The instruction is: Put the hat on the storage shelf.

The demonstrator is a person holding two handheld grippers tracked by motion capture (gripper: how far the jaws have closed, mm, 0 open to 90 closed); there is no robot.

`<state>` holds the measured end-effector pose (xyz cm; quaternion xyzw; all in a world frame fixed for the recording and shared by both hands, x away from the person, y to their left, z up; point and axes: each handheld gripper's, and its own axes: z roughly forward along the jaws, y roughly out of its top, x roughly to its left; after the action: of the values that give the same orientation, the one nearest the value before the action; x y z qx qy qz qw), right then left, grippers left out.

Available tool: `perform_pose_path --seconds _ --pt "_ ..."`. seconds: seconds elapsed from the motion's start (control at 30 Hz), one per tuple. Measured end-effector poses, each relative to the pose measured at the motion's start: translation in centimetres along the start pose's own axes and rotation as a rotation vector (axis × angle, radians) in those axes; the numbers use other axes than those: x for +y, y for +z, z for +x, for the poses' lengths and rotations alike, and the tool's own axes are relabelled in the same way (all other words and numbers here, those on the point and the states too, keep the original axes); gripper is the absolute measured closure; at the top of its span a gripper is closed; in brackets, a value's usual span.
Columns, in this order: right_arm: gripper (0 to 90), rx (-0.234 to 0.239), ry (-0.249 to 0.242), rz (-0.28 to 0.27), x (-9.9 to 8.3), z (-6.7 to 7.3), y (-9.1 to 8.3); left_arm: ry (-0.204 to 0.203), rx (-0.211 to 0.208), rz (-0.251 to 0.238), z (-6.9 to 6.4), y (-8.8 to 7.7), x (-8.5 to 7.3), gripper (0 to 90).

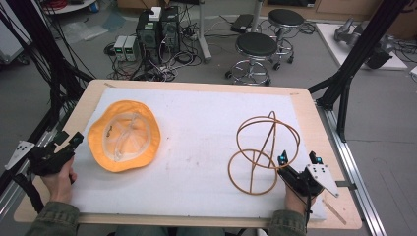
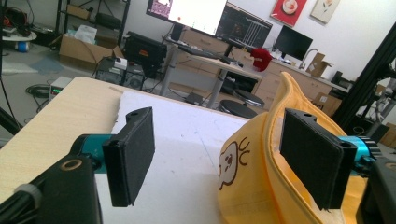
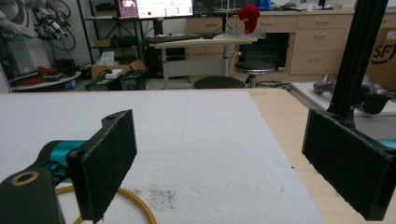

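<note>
An orange-yellow bucket hat (image 1: 124, 135) lies crown down on the left half of the white mat (image 1: 196, 142). My left gripper (image 1: 69, 143) sits just off the hat's left edge, over the table's left border. In the left gripper view its jaws (image 2: 222, 156) stand wide open, and the hat's raised brim (image 2: 268, 154) is close ahead beside the right-hand jaw, with no pad pressing on it. A golden wire stand (image 1: 263, 150) of joined rings stands on the right half. My right gripper (image 1: 299, 160) is open beside its lower ring (image 3: 137, 203), with nothing between its jaws (image 3: 224, 172).
The wooden table (image 1: 314, 123) shows bare borders around the mat. Black frame posts (image 1: 344, 73) rise at the table's right and left sides. Two stools (image 1: 255, 49) and computer boxes (image 1: 157, 29) with cables are on the floor beyond the far edge.
</note>
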<state>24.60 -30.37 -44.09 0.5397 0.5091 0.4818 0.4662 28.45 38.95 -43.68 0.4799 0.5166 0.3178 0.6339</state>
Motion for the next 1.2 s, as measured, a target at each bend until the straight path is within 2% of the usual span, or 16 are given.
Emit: perform_pose_path --seconds 0.17,0.57,0.67,0.83,1.0,1.03,1.2 --pt "9.0 0.006 -0.002 0.008 -0.1 -0.1 0.1 -0.017 -0.015 -0.001 0.0 0.1 -0.1 26.9" --pt "8.9 0.010 0.010 0.011 -0.1 -0.2 0.1 -0.003 -0.004 0.000 0.0 0.0 -0.1 26.9" --pt "9.0 0.010 0.012 0.012 -0.2 -0.2 0.1 -0.024 -0.018 0.005 0.0 0.1 -0.2 26.8" --pt "9.0 0.017 0.023 0.016 -0.2 0.0 0.1 -0.016 -0.048 0.006 -0.8 0.0 -0.1 26.8" --pt "9.0 0.004 -0.020 0.006 0.0 0.2 0.2 0.011 -0.092 0.038 -1.5 0.7 0.6 26.3" --pt "9.0 0.001 -0.033 0.006 0.1 0.2 0.3 0.016 -0.095 0.040 -1.6 0.7 0.8 26.3" --pt "9.0 0.002 -0.030 0.008 0.1 0.2 0.4 0.030 -0.089 0.068 -1.7 1.5 1.6 25.8"
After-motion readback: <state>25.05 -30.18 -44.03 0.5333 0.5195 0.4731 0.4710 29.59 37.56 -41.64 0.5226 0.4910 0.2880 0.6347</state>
